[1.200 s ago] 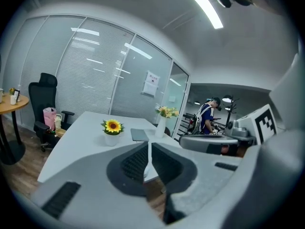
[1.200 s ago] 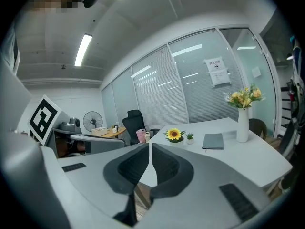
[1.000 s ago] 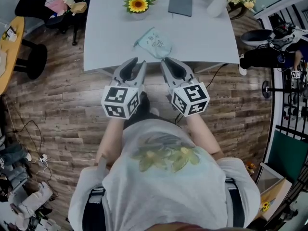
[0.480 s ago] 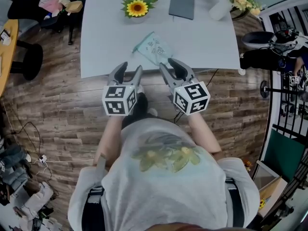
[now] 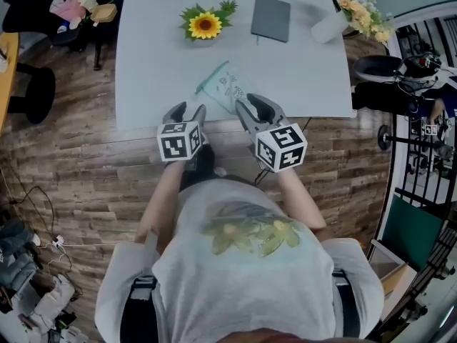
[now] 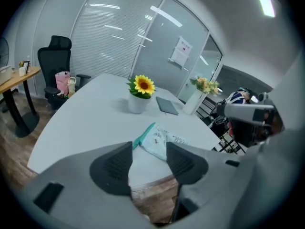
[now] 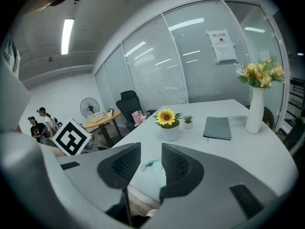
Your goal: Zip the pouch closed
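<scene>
The pale blue pouch (image 5: 225, 86) with a teal zip edge lies flat near the front edge of the white table (image 5: 150, 77). It shows between the jaws in the left gripper view (image 6: 159, 142) and in the right gripper view (image 7: 157, 171). My left gripper (image 5: 187, 111) hovers at the table's front edge, just left of the pouch and short of it. The right gripper (image 5: 254, 106) sits just right of the pouch's near corner. Both grippers' jaws have just been opening and now stand open, with nothing gripped, as the left gripper view (image 6: 148, 146) and right gripper view (image 7: 151, 149) show.
A potted sunflower (image 5: 205, 26), a grey notebook (image 5: 270, 18) and a white vase of flowers (image 5: 330, 26) stand at the table's far side. A black office chair (image 6: 53, 68) and a wooden side table (image 6: 16, 78) are off to the left. The floor below is wood.
Both grippers have moved forward and down to the table's front edge, the left one more. Their jaws stand wider apart than a second ago. The pouch has not moved.
</scene>
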### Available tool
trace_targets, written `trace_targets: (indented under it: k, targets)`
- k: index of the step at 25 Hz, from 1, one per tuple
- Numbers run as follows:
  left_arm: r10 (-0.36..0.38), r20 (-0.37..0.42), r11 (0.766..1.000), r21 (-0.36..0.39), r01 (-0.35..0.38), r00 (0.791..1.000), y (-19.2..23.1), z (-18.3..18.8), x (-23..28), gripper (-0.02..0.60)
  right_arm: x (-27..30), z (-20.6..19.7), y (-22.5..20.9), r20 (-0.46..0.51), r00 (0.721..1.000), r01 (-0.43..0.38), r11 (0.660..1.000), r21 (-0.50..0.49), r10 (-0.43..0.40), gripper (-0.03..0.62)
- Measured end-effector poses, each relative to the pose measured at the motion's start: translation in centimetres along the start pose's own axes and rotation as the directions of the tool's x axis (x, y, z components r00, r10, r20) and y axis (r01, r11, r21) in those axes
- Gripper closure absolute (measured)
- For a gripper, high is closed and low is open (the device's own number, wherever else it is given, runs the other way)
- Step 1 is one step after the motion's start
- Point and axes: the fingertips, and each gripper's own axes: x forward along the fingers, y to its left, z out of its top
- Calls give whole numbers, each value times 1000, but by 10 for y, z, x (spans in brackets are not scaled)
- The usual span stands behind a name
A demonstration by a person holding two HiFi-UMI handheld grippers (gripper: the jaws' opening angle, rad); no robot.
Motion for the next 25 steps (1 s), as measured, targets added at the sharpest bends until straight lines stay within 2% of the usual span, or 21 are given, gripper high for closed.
trace_targets:
  k: [5, 15, 18, 25]
  targets:
    - [-2, -91, 1000, -29, -1, 996, 20, -13, 38, 377, 25, 4, -11, -43, 999, -1, 1000, -17, 1, 467]
    - [-54, -196, 997, -67, 42, 979, 36, -24, 81, 379, 80, 1, -13, -143, 989, -49, 998, -39, 43, 467]
    - [-62, -237, 996, -74, 45, 970, 38, -28, 86, 382, 92, -2, -14, -178, 982, -64, 997, -41, 56, 467]
    - [-68, -339, 998, -33, 60, 938, 45, -39, 102, 425, 130, -18, -18, -251, 964, -101, 994, -44, 87, 467]
